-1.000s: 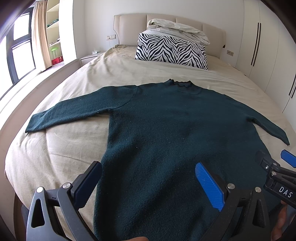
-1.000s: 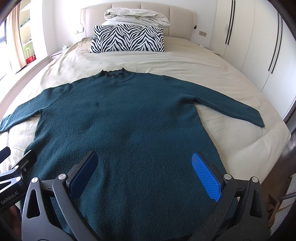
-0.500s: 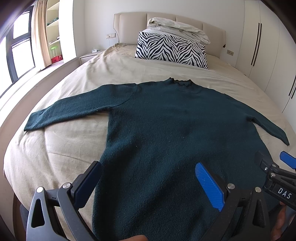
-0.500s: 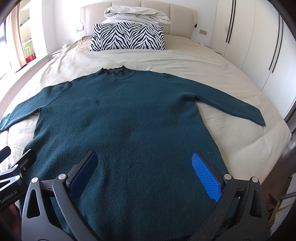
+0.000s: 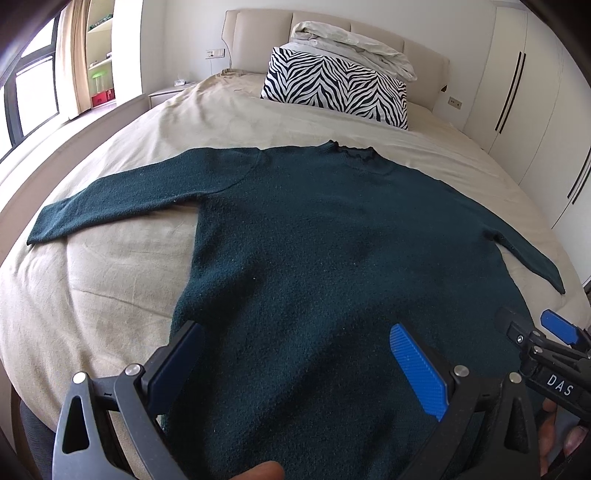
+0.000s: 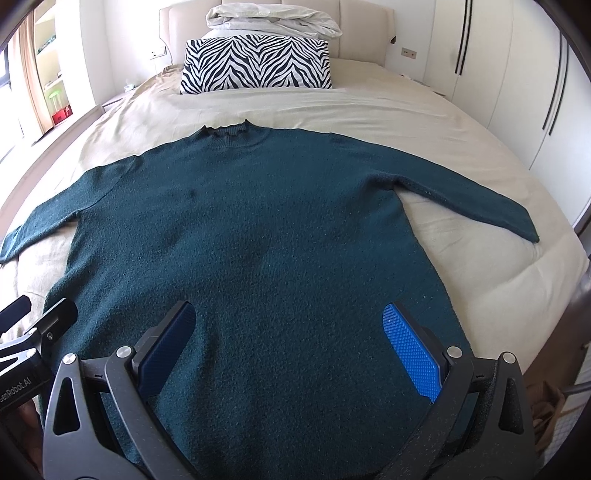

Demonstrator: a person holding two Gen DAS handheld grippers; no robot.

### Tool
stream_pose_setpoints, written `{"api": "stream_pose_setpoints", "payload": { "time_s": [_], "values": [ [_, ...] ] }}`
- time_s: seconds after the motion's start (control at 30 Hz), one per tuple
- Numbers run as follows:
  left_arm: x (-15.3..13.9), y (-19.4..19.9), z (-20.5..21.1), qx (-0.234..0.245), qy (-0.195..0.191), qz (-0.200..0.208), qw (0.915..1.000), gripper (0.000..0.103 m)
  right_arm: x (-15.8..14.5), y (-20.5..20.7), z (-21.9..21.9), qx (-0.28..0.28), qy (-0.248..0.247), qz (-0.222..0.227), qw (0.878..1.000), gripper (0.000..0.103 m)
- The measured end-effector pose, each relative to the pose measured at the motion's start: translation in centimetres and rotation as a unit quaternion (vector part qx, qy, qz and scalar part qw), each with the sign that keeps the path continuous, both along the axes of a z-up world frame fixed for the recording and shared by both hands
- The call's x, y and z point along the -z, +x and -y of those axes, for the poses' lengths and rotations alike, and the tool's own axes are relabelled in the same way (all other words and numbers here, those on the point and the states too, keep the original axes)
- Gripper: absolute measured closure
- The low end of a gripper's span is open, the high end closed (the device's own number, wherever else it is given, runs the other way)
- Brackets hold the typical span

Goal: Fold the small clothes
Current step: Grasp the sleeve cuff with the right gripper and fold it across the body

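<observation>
A dark teal knitted sweater [image 5: 332, 240] [image 6: 258, 229] lies flat on the bed, collar toward the headboard and both sleeves spread out sideways. My left gripper [image 5: 295, 365] hovers open over the sweater's lower left part, nothing between its blue pads. My right gripper [image 6: 291, 347] hangs open over the lower right part, also holding nothing. In the left wrist view the right gripper [image 5: 546, 336] shows at the right edge; in the right wrist view the left gripper [image 6: 37, 321] shows at the left edge. The sweater's bottom hem is hidden below both views.
The beige bed sheet [image 6: 406, 110] reaches out around the sweater. A zebra-striped pillow [image 6: 258, 64] with a folded pale blanket [image 6: 273, 18] on it leans at the headboard. White wardrobes [image 6: 517, 74] stand to the right, a window and shelves [image 5: 92, 55] to the left.
Both grippers have moved slightly forward and lower over the sweater, so it looks a little nearer. They stay open; the sweater has not shifted.
</observation>
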State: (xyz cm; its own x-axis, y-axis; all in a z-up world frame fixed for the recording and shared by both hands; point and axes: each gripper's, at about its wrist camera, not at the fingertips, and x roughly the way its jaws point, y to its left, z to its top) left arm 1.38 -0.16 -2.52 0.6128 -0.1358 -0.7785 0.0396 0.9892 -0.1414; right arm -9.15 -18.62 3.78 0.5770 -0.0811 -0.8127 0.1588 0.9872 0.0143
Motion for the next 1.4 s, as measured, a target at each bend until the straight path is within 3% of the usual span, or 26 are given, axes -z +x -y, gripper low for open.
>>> {"api": "stream_pose_setpoints", "payload": {
  "time_s": [0.17, 0.3, 0.37, 0.43, 0.63, 0.77, 0.9, 0.97, 1.03, 1.07, 1.1, 1.17, 1.2, 1.27, 1.4],
  "values": [
    [1.4, 1.0, 0.7, 0.031, -0.047, -0.031, 0.998, 0.0, 0.6, 0.5, 4.7, 0.013, 0.083, 0.005, 0.996, 0.0],
    [2.1, 2.4, 1.1, 0.054, -0.086, -0.053, 0.9934, 0.0, 1.1, 0.1, 13.6, 0.068, 0.187, 0.038, 0.979, 0.001],
    [2.3, 3.3, 1.3, 0.071, -0.129, -0.056, 0.9874, 0.0, 1.9, -0.7, 19.2, 0.111, 0.256, 0.067, 0.958, 0.003],
    [2.4, 4.1, 1.9, 0.087, -0.167, -0.051, 0.9808, 0.0, 3.0, -1.6, 25.2, 0.166, 0.317, 0.095, 0.929, 0.004],
    [3.4, 7.1, 5.2, 0.107, -0.152, -0.093, 0.9782, 0.0, 7.1, -2.4, 39.7, 0.277, 0.4, 0.126, 0.864, 0.032],
    [3.7, 8.9, 6.1, 0.093, -0.156, -0.088, 0.9794, 0.0, 10.0, -0.7, 45.9, 0.312, 0.435, 0.124, 0.835, 0.036],
    [4.6, 11.1, 6.3, 0.092, -0.208, -0.112, 0.9673, 0.001, 12.5, 1.6, 50.8, 0.34, 0.468, 0.136, 0.804, 0.036],
    [4.9, 11.7, 6.1, 0.087, -0.224, -0.111, 0.9642, 0.003, 13.4, 2.8, 52.9, 0.348, 0.471, 0.148, 0.797, 0.038],
    [5.1, 12.2, 5.9, 0.086, -0.228, -0.112, 0.9634, 0.014, 14.0, 4.2, 54.6, 0.354, 0.463, 0.151, 0.799, 0.043],
    [5.3, 12.5, 5.9, 0.086, -0.229, -0.114, 0.9629, 0.017, 14.2, 4.8, 55.1, 0.356, 0.453, 0.147, 0.804, 0.052],
    [5.5, 12.7, 5.8, 0.088, -0.231, -0.116, 0.962, 0.024, 14.5, 5.5, 55.6, 0.362, 0.439, 0.139, 0.81, 0.068],
    [5.7, 13.2, 5.8, 0.092, -0.236, -0.122, 0.9598, 0.034, 14.5, 7.2, 56.2, 0.372, 0.405, 0.12, 0.827, 0.086],
    [5.9, 13.5, 5.8, 0.095, -0.238, -0.125, 0.9585, 0.039, 14.3, 7.9, 56.3, 0.368, 0.383, 0.114, 0.839, 0.093],
    [6.1, 14.2, 6.0, 0.101, -0.244, -0.127, 0.9562, 0.041, 12.6, 9.6, 55.4, 0.354, 0.328, 0.105, 0.869, 0.095],
    [5.9, 15.1, 6.0, 0.106, -0.275, -0.123, 0.9476, 0.042, 7.5, 15.2, 48.8, 0.254, 0.217, 0.102, 0.937, 0.095]
  ]
}}
